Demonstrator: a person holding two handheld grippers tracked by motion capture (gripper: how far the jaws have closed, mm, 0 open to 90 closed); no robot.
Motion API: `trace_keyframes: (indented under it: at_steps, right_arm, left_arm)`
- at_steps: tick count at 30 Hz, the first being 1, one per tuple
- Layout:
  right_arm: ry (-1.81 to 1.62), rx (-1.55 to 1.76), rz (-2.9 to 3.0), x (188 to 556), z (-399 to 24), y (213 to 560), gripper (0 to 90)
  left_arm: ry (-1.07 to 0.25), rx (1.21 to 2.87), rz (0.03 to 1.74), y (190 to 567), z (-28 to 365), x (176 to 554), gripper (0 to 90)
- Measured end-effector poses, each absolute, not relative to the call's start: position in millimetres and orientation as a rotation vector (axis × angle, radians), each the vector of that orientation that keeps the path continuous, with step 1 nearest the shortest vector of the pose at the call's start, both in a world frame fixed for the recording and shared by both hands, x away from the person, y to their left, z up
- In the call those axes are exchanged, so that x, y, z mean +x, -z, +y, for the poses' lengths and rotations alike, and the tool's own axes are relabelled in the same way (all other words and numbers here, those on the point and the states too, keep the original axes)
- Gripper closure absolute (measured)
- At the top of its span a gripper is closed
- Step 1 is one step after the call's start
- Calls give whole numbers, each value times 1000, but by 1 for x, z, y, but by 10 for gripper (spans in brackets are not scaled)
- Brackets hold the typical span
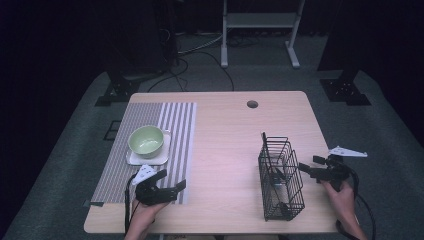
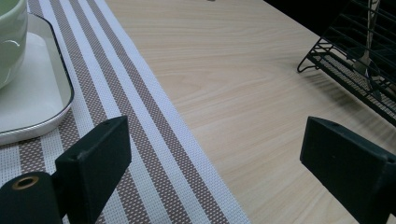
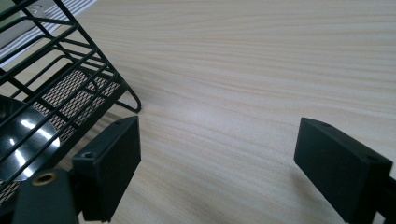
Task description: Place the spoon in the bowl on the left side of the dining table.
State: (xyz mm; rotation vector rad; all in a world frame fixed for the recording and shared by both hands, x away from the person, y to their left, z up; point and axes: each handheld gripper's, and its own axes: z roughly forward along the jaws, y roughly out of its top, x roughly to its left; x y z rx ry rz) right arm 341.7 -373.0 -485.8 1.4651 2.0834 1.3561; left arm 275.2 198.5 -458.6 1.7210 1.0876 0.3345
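A pale green bowl [image 1: 146,140] sits on a white square plate [image 1: 162,157], which lies on a brown-and-white striped placemat [image 1: 175,120] at the table's left. My left gripper [image 1: 172,180] hovers over the mat's near right corner, open and empty, pointing right. In the left gripper view, the bowl [image 2: 9,42] and plate [image 2: 32,93] are at the left, beyond my left gripper [image 2: 215,140]. A black wire basket [image 1: 280,175] with utensils inside stands at the right. My right gripper [image 1: 307,165] is just right of it, open and empty. In the right gripper view, my right gripper [image 3: 217,140] faces bare wood beside the basket [image 3: 60,84].
The light wooden table [image 1: 225,150] has a round cable hole [image 1: 252,104] near its far edge. A white frame [image 1: 260,25] and black stand bases [image 1: 345,90] are on the floor behind. In the left gripper view, the basket [image 2: 355,60] lies far right.
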Motion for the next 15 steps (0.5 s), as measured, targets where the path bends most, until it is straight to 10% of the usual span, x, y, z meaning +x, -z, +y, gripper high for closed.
trace_keyframes:
  at_steps: [15]
  right_arm:
    - [-1339, 1454, 2090, 342, -372, 486, 137]
  left_arm:
    - [-342, 1749, 1054, 457, 188, 271, 81]
